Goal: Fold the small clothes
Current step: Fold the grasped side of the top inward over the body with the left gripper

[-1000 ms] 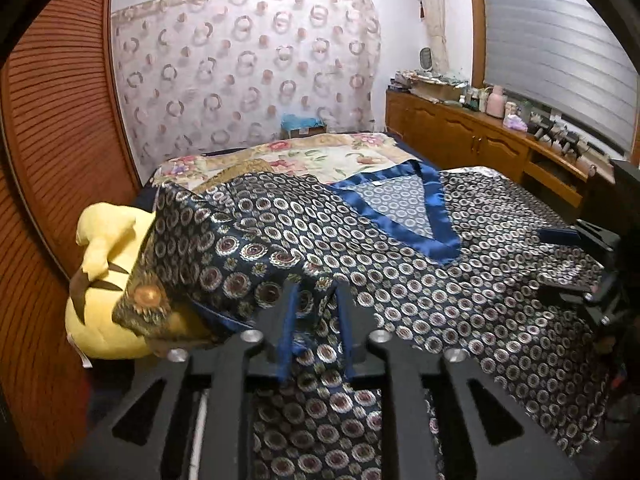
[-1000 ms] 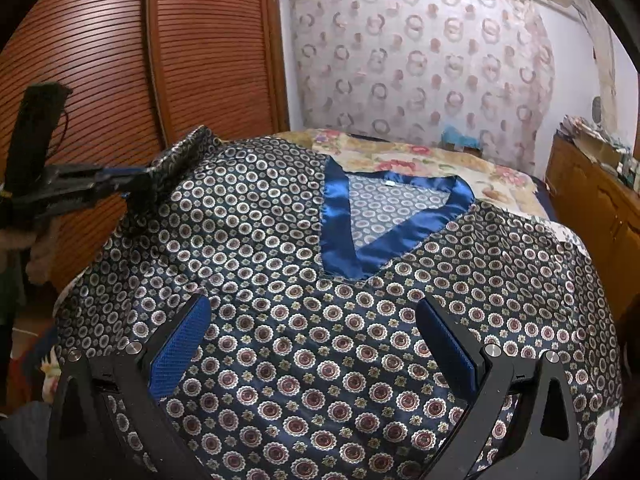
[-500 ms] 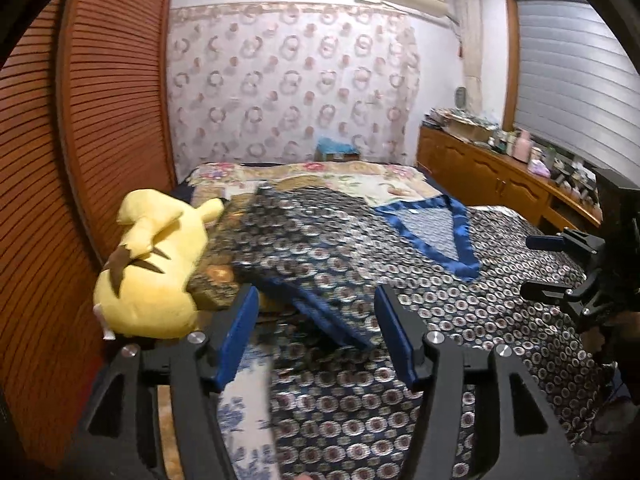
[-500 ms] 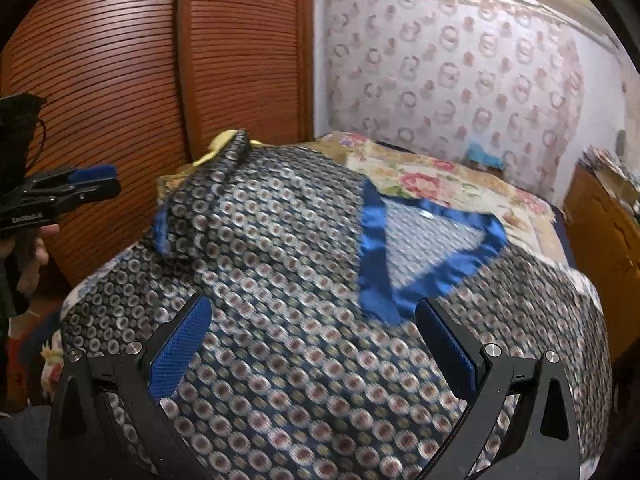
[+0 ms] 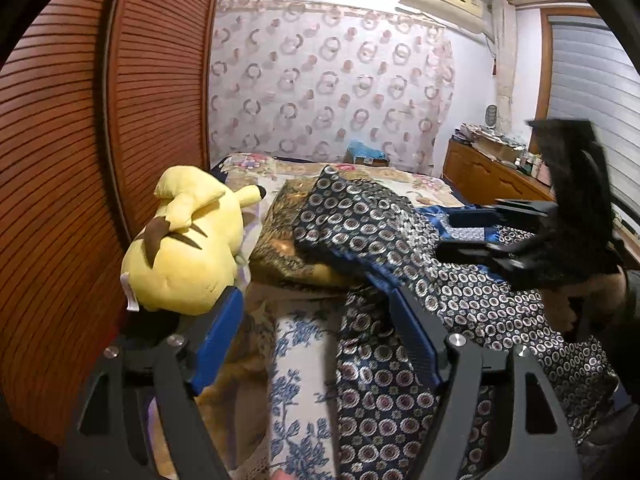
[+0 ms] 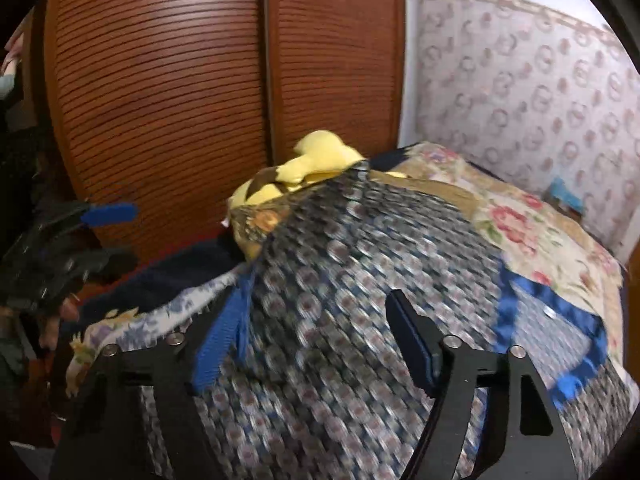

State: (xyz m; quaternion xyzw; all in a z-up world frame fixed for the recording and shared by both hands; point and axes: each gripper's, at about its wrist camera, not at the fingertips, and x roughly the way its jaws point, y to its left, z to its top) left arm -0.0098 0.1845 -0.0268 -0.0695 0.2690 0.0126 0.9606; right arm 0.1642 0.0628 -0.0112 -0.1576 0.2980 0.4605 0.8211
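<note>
A navy top with a ring pattern and blue satin V-neck trim [image 5: 384, 248] lies spread on the bed; its sleeve is folded in over the body. It also shows, blurred, in the right wrist view [image 6: 360, 288]. My left gripper [image 5: 316, 332] is open and empty, above the bed's left edge beside the top. My right gripper [image 6: 308, 332] is open and empty over the top's left part. The right gripper also shows in the left wrist view [image 5: 472, 236], hovering above the neckline. The left gripper shows at the left of the right wrist view [image 6: 96, 232].
A yellow plush toy [image 5: 184, 248] lies at the bed's left edge by a gold patterned cushion [image 5: 280, 248]. A brown slatted wardrobe [image 5: 80, 160] stands close on the left. A floral bedspread [image 6: 532, 232] covers the bed. A wooden cabinet [image 5: 488, 176] stands at far right.
My left gripper let go of the sleeve, opened, and drew back to the left. The sleeve dropped onto the top. My right gripper swung left over the top, still open.
</note>
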